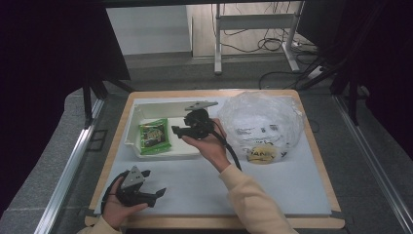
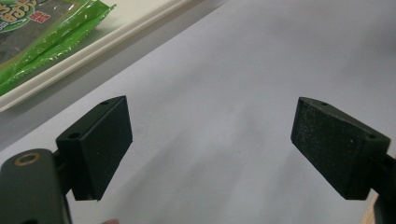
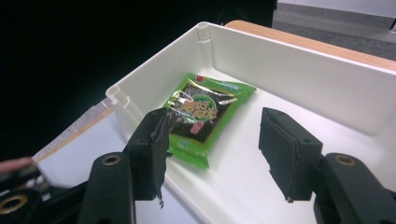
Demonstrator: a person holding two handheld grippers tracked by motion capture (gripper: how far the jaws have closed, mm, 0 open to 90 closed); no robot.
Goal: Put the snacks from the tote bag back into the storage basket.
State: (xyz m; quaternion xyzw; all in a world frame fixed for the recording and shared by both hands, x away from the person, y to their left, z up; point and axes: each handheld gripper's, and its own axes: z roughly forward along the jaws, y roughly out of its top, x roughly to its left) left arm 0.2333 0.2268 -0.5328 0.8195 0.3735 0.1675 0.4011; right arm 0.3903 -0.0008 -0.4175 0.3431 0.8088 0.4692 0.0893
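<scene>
Green snack packet lies in the white tray, both grippers empty

The green packet [image 1: 154, 136] lies flat on the floor of the white tray [image 1: 130, 127], toward the tray's left end as seen from above, and nothing touches it. The right gripper [image 1: 178, 131] hangs over the tray's right part, pointing left toward the packet; in its own view its two black jaws stand apart with only air between them, the packet [image 3: 204, 114] lying beyond and below them. A cream sleeve [image 1: 251, 197] reaches in from the bottom right behind that gripper.

The left gripper [image 1: 157, 196] sits low at the near left corner of the pale mat [image 1: 204, 185], held in the person's left hand [image 1: 117, 207]. Its jaws are spread wide, with bare mat between them, and the tray's near rim [image 2: 88, 51] and a strip of the packet [image 2: 56, 35] show at the top left of its view.

To the right of the tray a crumpled clear plastic bag [image 1: 263, 122] rests on the mat, with a yellowish item inside near its front edge
</scene>
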